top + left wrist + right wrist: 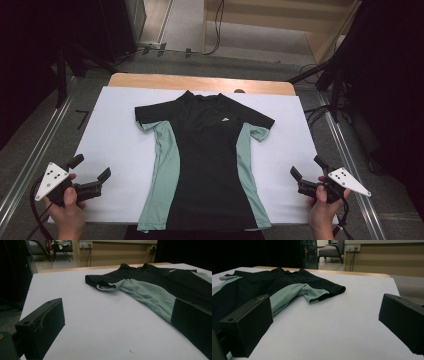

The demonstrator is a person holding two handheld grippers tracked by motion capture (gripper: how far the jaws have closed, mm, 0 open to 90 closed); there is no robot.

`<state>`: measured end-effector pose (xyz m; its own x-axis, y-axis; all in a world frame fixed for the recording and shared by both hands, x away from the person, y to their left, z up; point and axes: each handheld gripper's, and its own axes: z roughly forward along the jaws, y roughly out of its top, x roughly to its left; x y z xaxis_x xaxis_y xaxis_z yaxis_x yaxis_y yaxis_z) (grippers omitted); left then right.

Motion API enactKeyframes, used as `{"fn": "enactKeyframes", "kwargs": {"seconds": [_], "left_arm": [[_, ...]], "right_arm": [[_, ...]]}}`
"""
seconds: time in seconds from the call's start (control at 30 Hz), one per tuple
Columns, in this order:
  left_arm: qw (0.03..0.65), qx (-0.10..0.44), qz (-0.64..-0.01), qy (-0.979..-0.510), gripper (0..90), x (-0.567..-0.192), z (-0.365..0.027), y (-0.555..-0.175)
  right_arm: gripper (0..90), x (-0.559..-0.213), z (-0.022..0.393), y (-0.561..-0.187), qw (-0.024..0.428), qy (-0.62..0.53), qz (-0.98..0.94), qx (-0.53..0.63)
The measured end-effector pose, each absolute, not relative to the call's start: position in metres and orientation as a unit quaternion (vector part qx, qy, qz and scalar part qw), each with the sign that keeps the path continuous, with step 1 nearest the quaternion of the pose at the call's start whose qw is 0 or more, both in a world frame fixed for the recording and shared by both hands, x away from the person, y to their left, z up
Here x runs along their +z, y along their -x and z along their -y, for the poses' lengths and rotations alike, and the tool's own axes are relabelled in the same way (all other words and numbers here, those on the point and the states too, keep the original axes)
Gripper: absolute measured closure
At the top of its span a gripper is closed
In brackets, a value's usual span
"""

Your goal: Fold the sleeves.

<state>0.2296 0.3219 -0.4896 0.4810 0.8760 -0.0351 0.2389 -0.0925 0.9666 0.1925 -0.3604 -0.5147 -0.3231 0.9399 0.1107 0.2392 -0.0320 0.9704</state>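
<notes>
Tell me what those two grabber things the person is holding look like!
Each is black with two chunky, blocky jaws. The left gripper and the right gripper each carry a pale grey three-cornered plate on top, dotted with small black spots. A dark cable trails from the left one. No sleeves reach the wrists.

In the lower left of the high view, the left gripper (91, 169) is black, with a grey three-cornered plate on top that carries small dark dots, perhaps screws. A black cable trails from it. The right gripper (306, 166), lower right, looks the same. Both have blocky matte black jaws, with small round holes. Both hands are bare.
</notes>
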Motion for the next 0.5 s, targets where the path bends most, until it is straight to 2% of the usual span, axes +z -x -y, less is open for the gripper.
{"fn": "enactKeyframes", "kwargs": {"seconds": [0.5], "left_arm": [[0.55,0.319,-0.393,-0.665,0.0,-0.467,-0.307,-0.228]], "right_arm": [[0.0,-0.515,0.359,-0.191,0.328,-0.473,-0.614,0.54]]}}
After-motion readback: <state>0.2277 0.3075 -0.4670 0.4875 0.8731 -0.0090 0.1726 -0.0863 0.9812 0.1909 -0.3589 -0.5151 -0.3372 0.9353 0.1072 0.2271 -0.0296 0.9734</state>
